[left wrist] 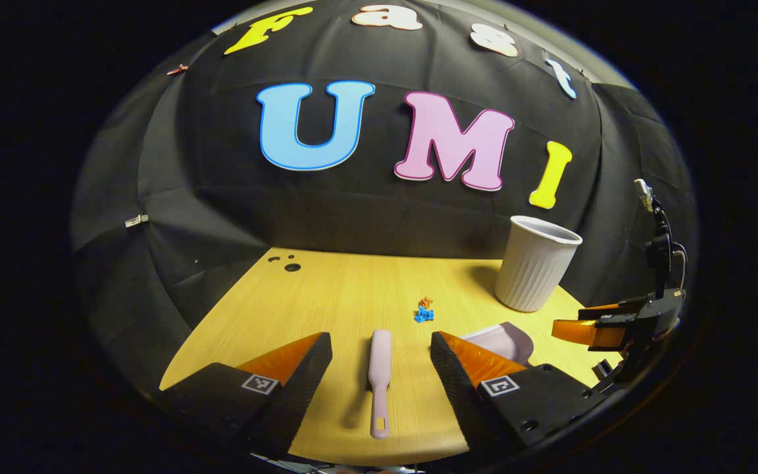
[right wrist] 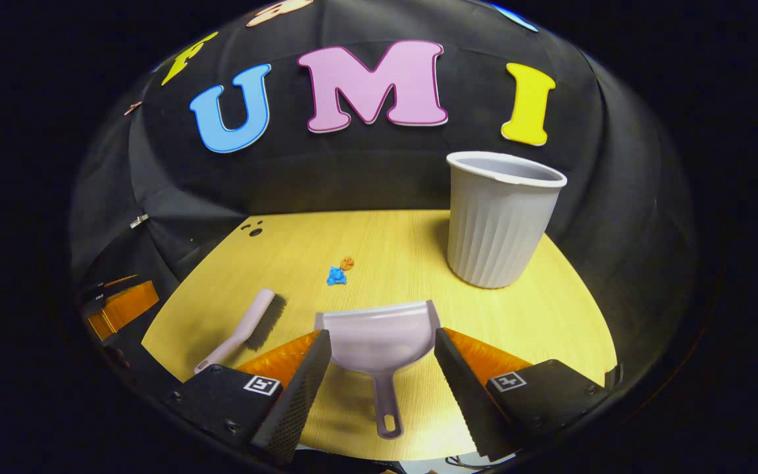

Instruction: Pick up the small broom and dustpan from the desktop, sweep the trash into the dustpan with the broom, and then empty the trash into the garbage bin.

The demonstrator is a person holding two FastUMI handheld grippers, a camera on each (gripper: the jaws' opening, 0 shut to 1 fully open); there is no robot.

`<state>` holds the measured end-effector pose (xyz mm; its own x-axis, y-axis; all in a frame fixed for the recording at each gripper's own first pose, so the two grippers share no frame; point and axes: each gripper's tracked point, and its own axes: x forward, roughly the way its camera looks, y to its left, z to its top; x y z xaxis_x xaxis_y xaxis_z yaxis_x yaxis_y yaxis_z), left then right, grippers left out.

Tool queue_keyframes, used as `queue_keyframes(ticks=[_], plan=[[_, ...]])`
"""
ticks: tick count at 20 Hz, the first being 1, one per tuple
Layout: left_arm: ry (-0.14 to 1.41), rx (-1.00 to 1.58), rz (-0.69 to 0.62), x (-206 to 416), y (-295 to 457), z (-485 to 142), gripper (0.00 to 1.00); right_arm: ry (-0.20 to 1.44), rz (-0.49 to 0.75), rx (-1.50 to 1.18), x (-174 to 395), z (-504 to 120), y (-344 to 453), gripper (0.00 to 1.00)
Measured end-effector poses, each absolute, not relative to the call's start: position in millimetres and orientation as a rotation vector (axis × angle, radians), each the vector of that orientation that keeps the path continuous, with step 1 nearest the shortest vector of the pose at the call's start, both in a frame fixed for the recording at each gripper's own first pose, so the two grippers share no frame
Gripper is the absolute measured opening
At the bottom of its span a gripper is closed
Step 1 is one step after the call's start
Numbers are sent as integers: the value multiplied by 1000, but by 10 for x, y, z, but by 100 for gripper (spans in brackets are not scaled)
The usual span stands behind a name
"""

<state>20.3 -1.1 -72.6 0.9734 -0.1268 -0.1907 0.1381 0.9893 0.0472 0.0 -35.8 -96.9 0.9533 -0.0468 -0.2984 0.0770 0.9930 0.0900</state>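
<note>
A small pale pink broom lies on the wooden desktop, handle toward me, between the spread fingers of my left gripper, which is open above it. The pale pink dustpan lies flat with its handle toward me, between the fingers of my open right gripper. Blue and orange trash bits lie beyond both tools; they also show in the left gripper view as trash. The broom sits left of the dustpan. The dustpan peeks past my left gripper's right finger.
A tall ribbed grey garbage bin stands at the back right of the desktop, also seen as the bin in the left gripper view. The right gripper shows at the far right there. Small holes mark the desktop's back left corner.
</note>
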Motion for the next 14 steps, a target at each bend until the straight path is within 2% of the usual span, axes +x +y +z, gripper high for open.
queue_keyframes(ticks=[6, 14], plan=[[274, -13, -101, 353, -12, -904, 96, 441, -81, 141, 131, -1357, -414, 99], [368, 19, -67, 514, 125, -1186, 96, 687, -70, 139, 187, -2111, -381, 99]])
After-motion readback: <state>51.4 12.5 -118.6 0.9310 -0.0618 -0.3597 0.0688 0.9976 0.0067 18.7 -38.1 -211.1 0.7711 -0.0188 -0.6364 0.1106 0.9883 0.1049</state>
